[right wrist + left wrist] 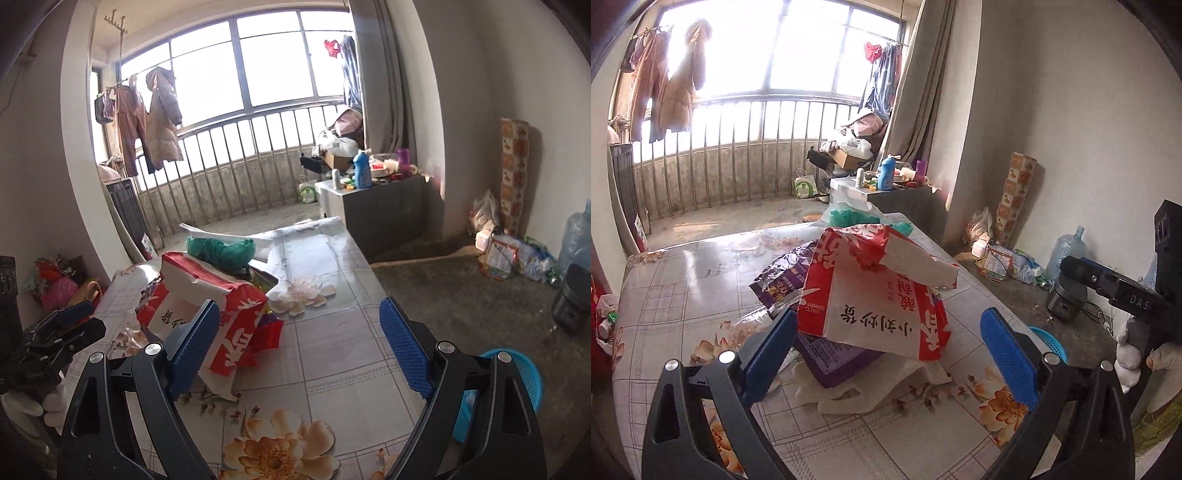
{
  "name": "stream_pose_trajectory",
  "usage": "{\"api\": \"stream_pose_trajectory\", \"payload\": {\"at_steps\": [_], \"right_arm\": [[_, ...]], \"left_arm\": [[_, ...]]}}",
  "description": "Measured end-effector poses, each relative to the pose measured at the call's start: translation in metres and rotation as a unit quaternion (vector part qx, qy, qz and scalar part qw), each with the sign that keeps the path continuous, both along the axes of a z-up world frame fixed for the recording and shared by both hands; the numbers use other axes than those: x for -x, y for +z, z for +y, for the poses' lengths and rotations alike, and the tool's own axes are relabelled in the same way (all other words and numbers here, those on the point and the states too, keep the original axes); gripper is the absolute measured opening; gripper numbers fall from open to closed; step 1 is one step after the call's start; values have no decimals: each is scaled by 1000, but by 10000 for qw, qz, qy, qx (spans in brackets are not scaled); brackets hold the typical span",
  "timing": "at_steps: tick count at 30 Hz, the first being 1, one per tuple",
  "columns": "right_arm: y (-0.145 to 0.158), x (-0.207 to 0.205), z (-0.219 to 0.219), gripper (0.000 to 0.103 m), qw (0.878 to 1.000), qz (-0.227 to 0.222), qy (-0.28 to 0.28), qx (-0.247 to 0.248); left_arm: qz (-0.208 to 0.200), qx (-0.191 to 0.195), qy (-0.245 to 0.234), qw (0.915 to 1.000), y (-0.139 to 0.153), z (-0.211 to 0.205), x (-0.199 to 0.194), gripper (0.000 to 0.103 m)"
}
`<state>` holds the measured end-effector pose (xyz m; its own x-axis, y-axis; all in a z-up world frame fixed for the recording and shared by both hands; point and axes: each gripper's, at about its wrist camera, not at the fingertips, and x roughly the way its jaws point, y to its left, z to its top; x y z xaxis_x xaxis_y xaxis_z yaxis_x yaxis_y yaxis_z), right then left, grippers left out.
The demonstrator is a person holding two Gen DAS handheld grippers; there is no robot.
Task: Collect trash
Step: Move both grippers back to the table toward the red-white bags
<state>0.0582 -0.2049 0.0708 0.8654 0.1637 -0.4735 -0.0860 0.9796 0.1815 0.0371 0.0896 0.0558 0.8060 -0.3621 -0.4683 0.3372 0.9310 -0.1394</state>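
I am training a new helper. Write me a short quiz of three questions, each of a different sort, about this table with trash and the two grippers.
1. True or false: the left gripper is shut on the red and white paper bag.
2. What lies on top at the far end of the trash pile? A) green plastic bag B) blue bottle C) glass jar
3. Fill in: beside the floral table, on the floor, stands a blue ____.

Key
1. False: both grippers are open; the right gripper holds nothing.
2. A, the green plastic bag.
3. Basket, the blue plastic basket.
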Motion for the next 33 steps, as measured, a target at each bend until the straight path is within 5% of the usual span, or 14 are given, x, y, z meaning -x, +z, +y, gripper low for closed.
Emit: {"api": "stream_pose_trajectory", "payload": {"at_steps": [5,11,19,25,33], "right_arm": [[-8,-15,18,63,9994,285,194,-65],[-18,-35,42,53,9971,452,601,-62],[-46,-66,48,41,9935,823,740,-279],[-60,-79,45,40,9916,991,752,-354],[-63,-79,33,39,9896,1051,775,-603]], "left_arm": [[139,98,217,9996,-5,14,-30,79],[467,329,333,9978,-9,32,-79,55],[829,480,234,9951,-14,39,-146,36],[1298,593,26,9898,-26,37,-184,31],[1820,1115,-500,9757,-38,31,-176,31]]}}
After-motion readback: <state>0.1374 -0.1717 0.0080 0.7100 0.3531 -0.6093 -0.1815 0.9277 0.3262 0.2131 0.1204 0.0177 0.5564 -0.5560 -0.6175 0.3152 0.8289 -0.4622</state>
